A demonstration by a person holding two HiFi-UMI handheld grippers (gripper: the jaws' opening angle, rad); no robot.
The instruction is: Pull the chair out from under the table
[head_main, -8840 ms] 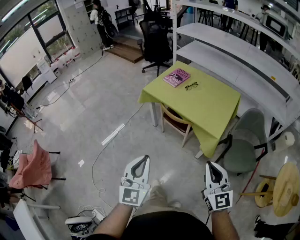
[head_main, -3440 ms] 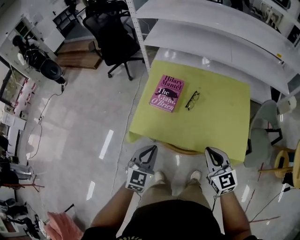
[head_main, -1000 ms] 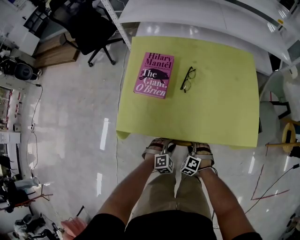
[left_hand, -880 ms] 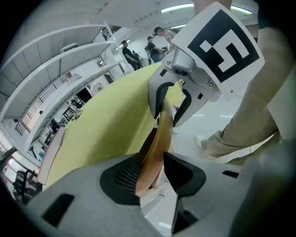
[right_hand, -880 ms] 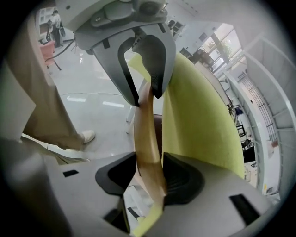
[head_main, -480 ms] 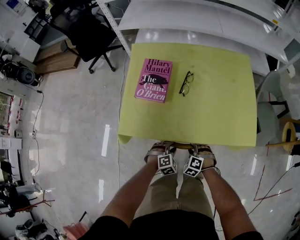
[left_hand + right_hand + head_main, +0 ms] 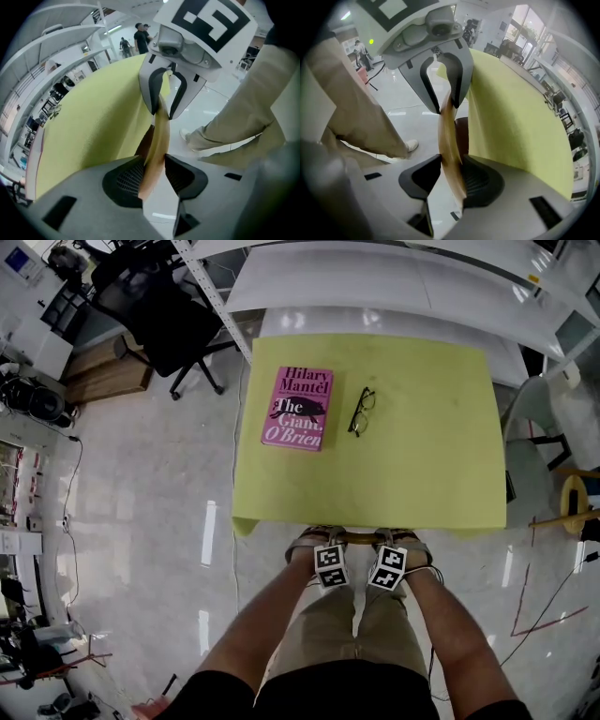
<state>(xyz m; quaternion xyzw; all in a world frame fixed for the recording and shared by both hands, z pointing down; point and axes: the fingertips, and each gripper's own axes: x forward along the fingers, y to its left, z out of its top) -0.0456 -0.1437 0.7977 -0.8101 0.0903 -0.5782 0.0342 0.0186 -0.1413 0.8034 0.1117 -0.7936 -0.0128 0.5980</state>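
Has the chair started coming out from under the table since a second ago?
No. The chair backrest still shows only as a thin strip just past the near edge of the yellow-green table, the same as a second ago.

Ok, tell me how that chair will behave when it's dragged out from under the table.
Its top rail looks like bent wood, so likely stiff. It's thin and smooth, so it may slip in a grip. The floor is glossy, so the chair should slide rather than tip, though the tablecloth edge may drag on it.
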